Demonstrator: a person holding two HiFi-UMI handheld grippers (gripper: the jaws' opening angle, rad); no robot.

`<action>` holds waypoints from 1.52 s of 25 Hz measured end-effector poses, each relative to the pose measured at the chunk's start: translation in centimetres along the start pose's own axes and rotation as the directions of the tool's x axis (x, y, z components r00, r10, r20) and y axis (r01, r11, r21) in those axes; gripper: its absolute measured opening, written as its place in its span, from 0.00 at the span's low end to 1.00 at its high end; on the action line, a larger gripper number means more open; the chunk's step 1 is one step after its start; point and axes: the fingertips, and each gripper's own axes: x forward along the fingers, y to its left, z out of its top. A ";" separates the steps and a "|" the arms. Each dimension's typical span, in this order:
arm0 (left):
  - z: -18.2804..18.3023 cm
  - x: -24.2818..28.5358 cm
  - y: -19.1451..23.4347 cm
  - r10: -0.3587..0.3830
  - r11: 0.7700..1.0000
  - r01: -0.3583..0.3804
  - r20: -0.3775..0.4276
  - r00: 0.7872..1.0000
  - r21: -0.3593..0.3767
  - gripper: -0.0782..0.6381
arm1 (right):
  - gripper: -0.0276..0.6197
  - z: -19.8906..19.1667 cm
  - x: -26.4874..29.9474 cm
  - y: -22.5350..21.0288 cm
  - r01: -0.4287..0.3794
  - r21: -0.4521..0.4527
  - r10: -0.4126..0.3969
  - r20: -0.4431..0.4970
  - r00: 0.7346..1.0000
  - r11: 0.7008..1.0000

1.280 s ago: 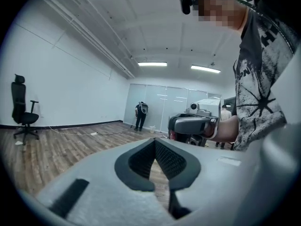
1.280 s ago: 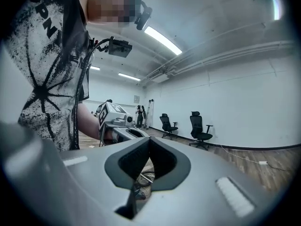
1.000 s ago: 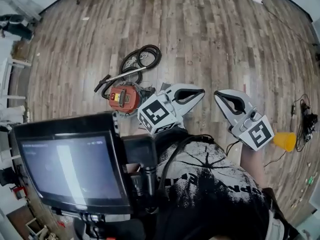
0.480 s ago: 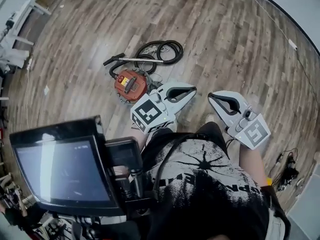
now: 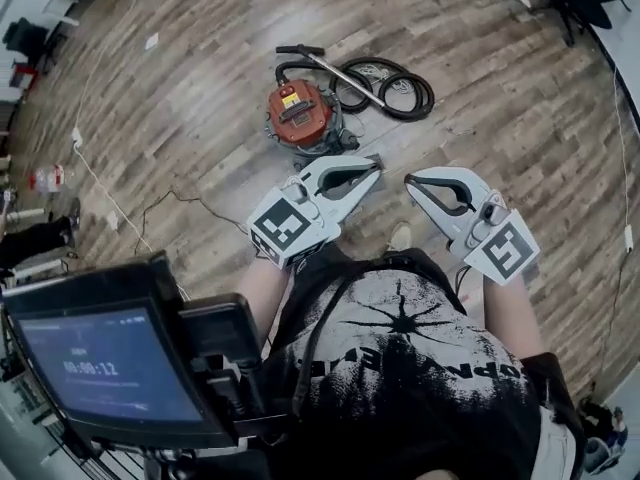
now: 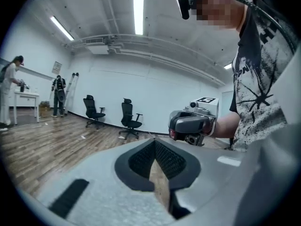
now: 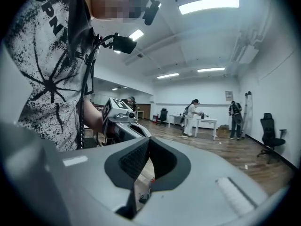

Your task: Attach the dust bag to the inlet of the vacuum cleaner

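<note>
- A screen (image 5: 100, 368) on a mount is nearest to me, at the lower left of the head view, beside my black printed shirt (image 5: 420, 368).
- My left gripper (image 5: 372, 168) is held out in front of my body. Its jaws are fully together and the pads hold nothing.
- My right gripper (image 5: 410, 181) is held out beside it. Its jaws are also fully together, with nothing gripped.
- The two gripper tips are near each other but apart, and both point away from my body.
- One shoe (image 5: 400, 236) shows below and between the grippers, on the wooden floor (image 5: 200, 118).
- The vacuum cleaner (image 5: 298, 115), with a round red body, stands on the floor beyond the gripper tips. Neither gripper touches it.
- A black hose (image 5: 428, 93) lies coiled on the floor to the right of the vacuum cleaner, with a metal tube (image 5: 335, 71) running across it.
- A thin cable (image 5: 170, 203) trails over the floor to the left.
- Farthest away, office chairs (image 6: 129, 119) stand by the white wall, and people stand at a desk (image 7: 203, 121).
</note>
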 end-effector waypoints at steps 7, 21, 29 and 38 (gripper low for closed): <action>-1.2 -2.0 0.3 0.240 0.968 -0.238 0.019 0.971 -0.078 0.11 | 0.05 -0.5 1.6 0.2 -0.227 -0.020 0.228 0.014 0.974 0.974; -4.8 -7.5 3.4 0.185 0.982 -0.184 0.013 0.983 -0.031 0.11 | 0.05 -7.5 7.9 3.1 -0.244 -0.080 0.216 -0.260 0.941 0.967; -11.7 -6.1 6.9 0.162 0.979 -0.169 -0.063 0.985 -0.117 0.11 | 0.05 -18.8 10.3 3.2 -0.347 -0.065 0.287 -0.433 0.854 0.936; -29.1 -1.4 13.7 0.170 0.984 -0.172 -0.039 0.985 -0.048 0.11 | 0.15 -49.7 14.0 3.8 -0.399 0.003 0.319 -0.608 0.727 0.917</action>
